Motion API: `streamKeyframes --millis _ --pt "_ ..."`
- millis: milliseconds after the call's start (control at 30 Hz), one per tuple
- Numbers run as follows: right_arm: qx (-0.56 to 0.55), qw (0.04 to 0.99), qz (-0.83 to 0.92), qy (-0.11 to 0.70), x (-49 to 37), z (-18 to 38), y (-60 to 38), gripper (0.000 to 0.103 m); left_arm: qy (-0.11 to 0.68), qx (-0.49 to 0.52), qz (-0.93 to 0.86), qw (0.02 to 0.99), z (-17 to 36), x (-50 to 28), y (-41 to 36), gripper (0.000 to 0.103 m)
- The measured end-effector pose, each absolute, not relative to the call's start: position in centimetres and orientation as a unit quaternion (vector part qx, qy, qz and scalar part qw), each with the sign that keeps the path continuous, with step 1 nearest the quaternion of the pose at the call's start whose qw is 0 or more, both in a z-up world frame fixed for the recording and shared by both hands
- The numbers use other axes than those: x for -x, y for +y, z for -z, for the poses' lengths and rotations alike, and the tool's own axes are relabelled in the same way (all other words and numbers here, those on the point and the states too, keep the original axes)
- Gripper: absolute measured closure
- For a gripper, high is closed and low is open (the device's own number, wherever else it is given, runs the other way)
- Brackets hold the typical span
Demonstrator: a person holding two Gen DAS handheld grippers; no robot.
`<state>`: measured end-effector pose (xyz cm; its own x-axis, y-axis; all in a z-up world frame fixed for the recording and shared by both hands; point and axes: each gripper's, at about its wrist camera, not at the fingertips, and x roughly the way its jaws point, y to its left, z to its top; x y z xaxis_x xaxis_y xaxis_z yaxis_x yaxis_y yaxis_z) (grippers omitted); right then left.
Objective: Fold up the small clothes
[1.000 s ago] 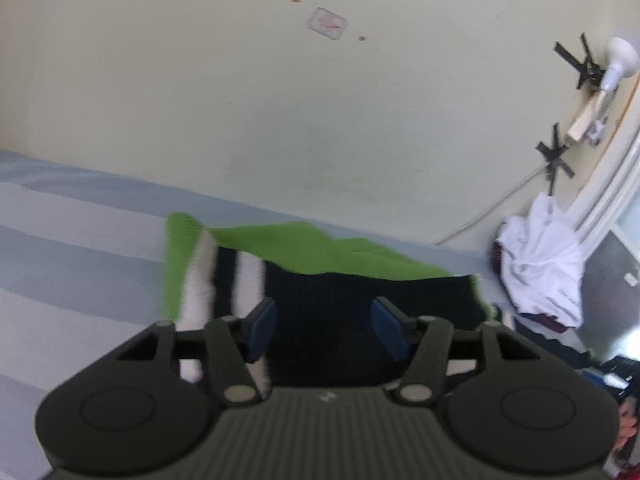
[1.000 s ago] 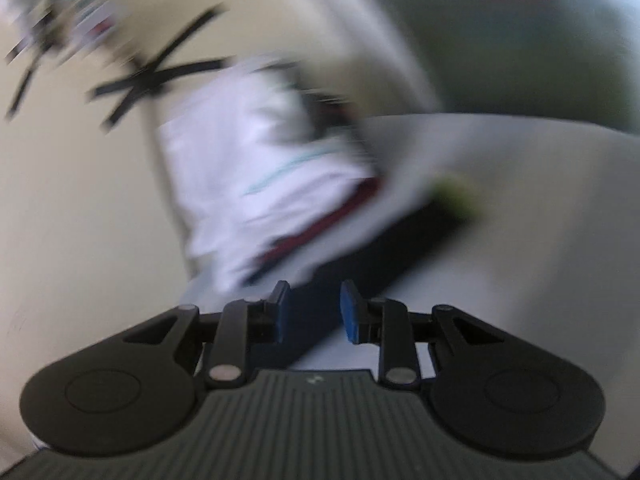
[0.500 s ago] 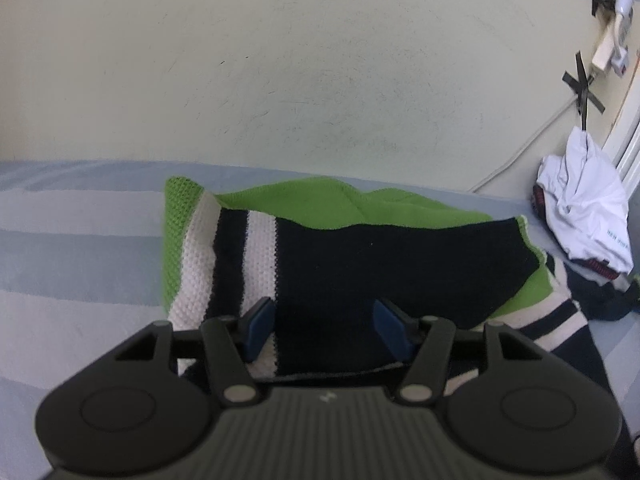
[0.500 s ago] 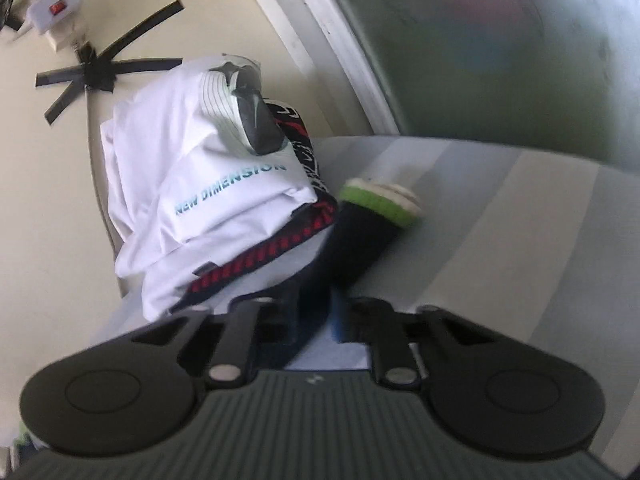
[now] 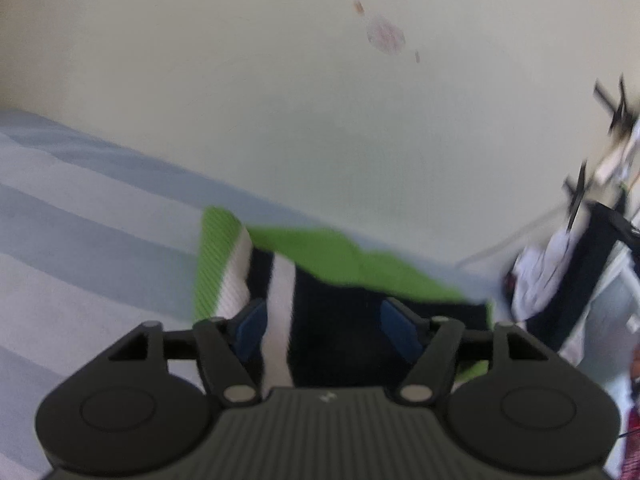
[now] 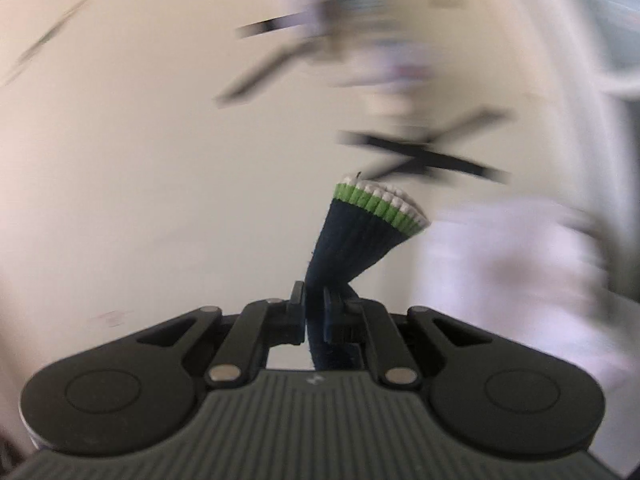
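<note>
While my right tool (image 6: 315, 312) clamps the sweater sleeve (image 6: 368, 224) projecting ahead of it, my left tool (image 5: 322, 326), jaws just widened, straddles the sweater (image 5: 332, 300) ungripped.

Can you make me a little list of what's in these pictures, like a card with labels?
garment: striped sweater, green, white and dark navy, lying on the bed
bed: striped sheet, pale blue and grey
left gripper: open, jaws just widened, over the sweater
right gripper: shut on the sleeve cuff, held up in the air
background: pale wall, white clothes pile
</note>
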<state>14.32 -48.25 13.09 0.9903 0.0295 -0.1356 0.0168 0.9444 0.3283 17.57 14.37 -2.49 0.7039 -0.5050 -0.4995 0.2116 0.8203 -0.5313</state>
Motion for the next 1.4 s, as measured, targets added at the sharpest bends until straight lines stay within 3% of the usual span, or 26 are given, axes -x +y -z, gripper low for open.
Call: streamKeyframes --millis 133,267,333,400,533,600,667,700,767,833,867,933,1067,1233,1400 --pt "-0.098 0.975 -0.166 0.11 -19.0 -13.0 -39.1 0.092 0.3 0.257 0.208 0.895 2.2 -17.2 16.6 0.024" --pt "-0.096 0.898 -0.357 0.24 -22.8 -9.3 -33.2 0.086 0.296 0.265 0.205 0.895 2.3 -17.4 17.4 0.024" --pt "-0.09 0.892 -0.374 0.236 -22.6 -8.6 -33.9 0.077 0.298 0.265 0.207 0.893 2.5 -17.5 17.4 0.024" --pt "-0.12 0.906 -0.347 0.209 -22.0 -8.4 -37.2 0.048 0.306 0.262 0.208 0.891 2.8 -17.7 17.1 0.024" --pt "-0.161 0.94 -0.204 0.22 -20.7 -6.3 -44.8 0.045 0.33 0.242 0.207 0.889 3.8 -18.4 15.5 0.026" --pt "-0.176 0.945 -0.142 0.235 -19.8 -4.5 -47.9 0.032 0.335 0.228 0.208 0.89 4.4 -18.3 14.7 0.029" --pt "-0.211 0.937 -0.113 0.255 -19.2 -2.4 -50.1 0.026 0.337 0.206 0.203 0.896 4.5 -18.2 14.0 0.034" --pt "-0.224 0.931 -0.111 0.265 -19.2 -1.7 -50.6 0.026 0.337 0.193 0.2 0.9 4.6 -18.1 13.6 0.039" --pt "-0.227 0.924 -0.111 0.287 -19.6 -0.5 -50.5 0.028 0.344 0.161 0.189 0.906 4.8 -18.1 12.6 0.067" --pt "-0.186 0.924 -0.099 0.318 -20.8 0.3 -48.8 0.068 0.354 0.104 0.154 0.917 5.2 -18.1 11.2 0.088" --pt "-0.153 0.931 -0.073 0.322 -21.2 0.4 -48.0 0.083 0.348 0.073 0.139 0.924 5.3 -17.9 10.6 0.089" --pt "-0.143 0.946 -0.043 0.289 -21.1 -0.1 -47.9 0.092 0.336 0.044 0.134 0.931 5.4 -17.6 9.7 0.087" --pt "-0.121 0.948 0.004 0.295 -21.8 0.7 -47.7 0.093 0.323 0.011 0.122 0.938 5.7 -17.2 8.8 0.085" --pt "-0.144 0.95 -0.021 0.276 -19.6 -1.0 -48.5 0.076 0.318 0.002 0.121 0.94 5.8 -17.2 8.5 0.085" --pt "-0.142 0.949 -0.053 0.275 -13.4 -2.3 -49.6 0.073 0.314 -0.006 0.132 0.94 5.7 -16.9 8.6 0.078"
